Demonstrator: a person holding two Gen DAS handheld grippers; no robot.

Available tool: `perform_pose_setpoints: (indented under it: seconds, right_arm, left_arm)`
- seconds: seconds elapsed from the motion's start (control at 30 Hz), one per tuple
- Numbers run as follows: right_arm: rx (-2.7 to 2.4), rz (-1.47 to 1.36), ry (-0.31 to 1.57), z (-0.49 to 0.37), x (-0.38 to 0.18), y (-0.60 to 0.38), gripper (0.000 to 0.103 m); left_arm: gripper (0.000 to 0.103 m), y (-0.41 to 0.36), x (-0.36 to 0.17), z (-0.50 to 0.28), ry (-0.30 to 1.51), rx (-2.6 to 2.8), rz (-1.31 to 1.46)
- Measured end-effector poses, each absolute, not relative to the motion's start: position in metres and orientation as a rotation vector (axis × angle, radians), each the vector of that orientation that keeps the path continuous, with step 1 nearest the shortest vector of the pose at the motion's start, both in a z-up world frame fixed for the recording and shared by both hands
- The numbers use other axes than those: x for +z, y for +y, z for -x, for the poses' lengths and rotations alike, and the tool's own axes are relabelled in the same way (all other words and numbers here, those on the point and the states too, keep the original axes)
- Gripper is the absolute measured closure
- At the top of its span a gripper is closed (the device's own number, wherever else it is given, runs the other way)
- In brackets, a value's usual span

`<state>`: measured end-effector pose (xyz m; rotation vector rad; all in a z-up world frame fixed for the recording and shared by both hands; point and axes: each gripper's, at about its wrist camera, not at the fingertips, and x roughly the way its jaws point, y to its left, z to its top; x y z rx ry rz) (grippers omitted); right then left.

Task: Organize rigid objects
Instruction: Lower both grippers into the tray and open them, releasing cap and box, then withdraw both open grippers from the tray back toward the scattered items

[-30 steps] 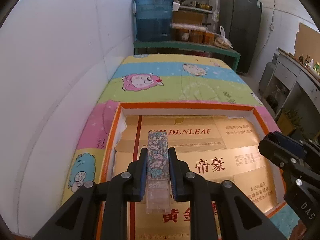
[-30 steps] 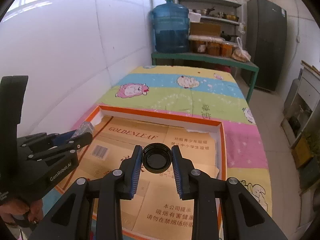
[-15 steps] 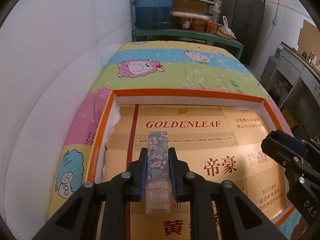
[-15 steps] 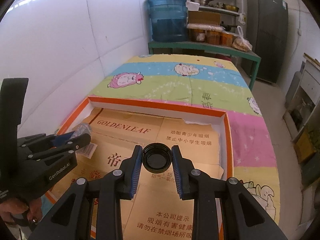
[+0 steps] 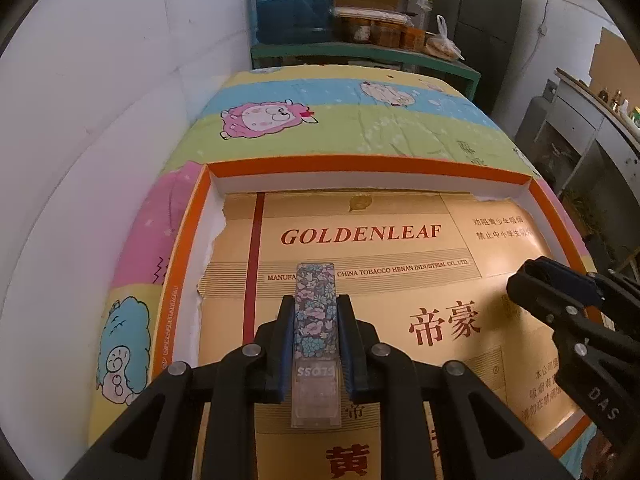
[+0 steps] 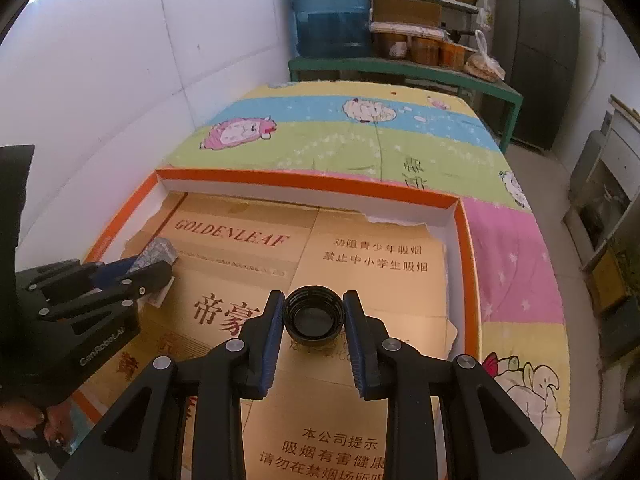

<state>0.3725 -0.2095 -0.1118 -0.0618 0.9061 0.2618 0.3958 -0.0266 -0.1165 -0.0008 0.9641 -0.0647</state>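
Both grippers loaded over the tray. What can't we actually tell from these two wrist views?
- Floral case, left wrist view: sides covered by the left gripper fingers; label mirrored, contents unclear.
- Same case, right wrist view: only the tip shows past the gripper body.
- Black cap in the right gripper: underside hidden; whether it touches the cardboard liner unclear.
- Orange tray: near edge cut off in both views.
- Shelf jars: too small to identify.

1. A bed (image 6: 360, 136) with a cartoon-sheep sheet in yellow, blue, green and pink bands fills the frame's middle.
2. An orange-rimmed shallow tray (image 6: 304, 184) (lined with gold GOLDENLEAF cardboard (image 6: 372, 264)) lies on its lower half.
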Motion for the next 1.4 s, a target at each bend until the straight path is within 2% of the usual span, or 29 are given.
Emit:
perform_pose_setpoints:
  seconds: [0.07,0.13,0.23,0.27,0.3,0.37,0.43,0.97,1.4]
  right_arm:
    - [0.257,0.066,0.921,-0.374,-0.116,-0.209,0.073]
    - [0.253,0.067,0.934,-0.375,-0.120,-0.209,0.073]
    - [0.246,0.065,0.940,-0.375,-0.124,-0.210,0.073]
    - [0.245,0.068,0.938,-0.375,-0.124,-0.210,0.073]
    - [0.243,0.073,0.937,-0.375,-0.125,-0.210,0.072]
    - [0.240,0.078,0.937,-0.375,-0.125,-0.209,0.066]
    - [0.240,0.088,0.935,-0.373,-0.126,-0.208,0.052]
    - [0.210,0.080,0.893,-0.344,-0.115,-0.214,0.051]
    - [0.200,0.054,0.847,-0.307,-0.092,-0.213,0.051]
  left_arm:
    - [0.082,-0.024,-0.117,-0.397,0.968,-0.089,0.015]
    - [0.077,-0.021,-0.117,-0.398,0.970,-0.121,0.023]
    - [0.055,-0.022,-0.118,-0.397,0.969,-0.177,0.021]
    - [0.040,-0.023,-0.118,-0.396,0.970,-0.182,0.014]
    - [0.033,-0.025,-0.119,-0.396,0.974,-0.185,-0.002]
    - [0.032,-0.029,-0.120,-0.395,0.974,-0.185,-0.029]
    - [0.032,-0.029,-0.120,-0.393,0.967,-0.178,-0.030]
    - [0.031,-0.017,-0.099,-0.362,0.915,-0.222,0.047]
    - [0.031,-0.015,-0.077,-0.320,0.840,-0.170,0.007]
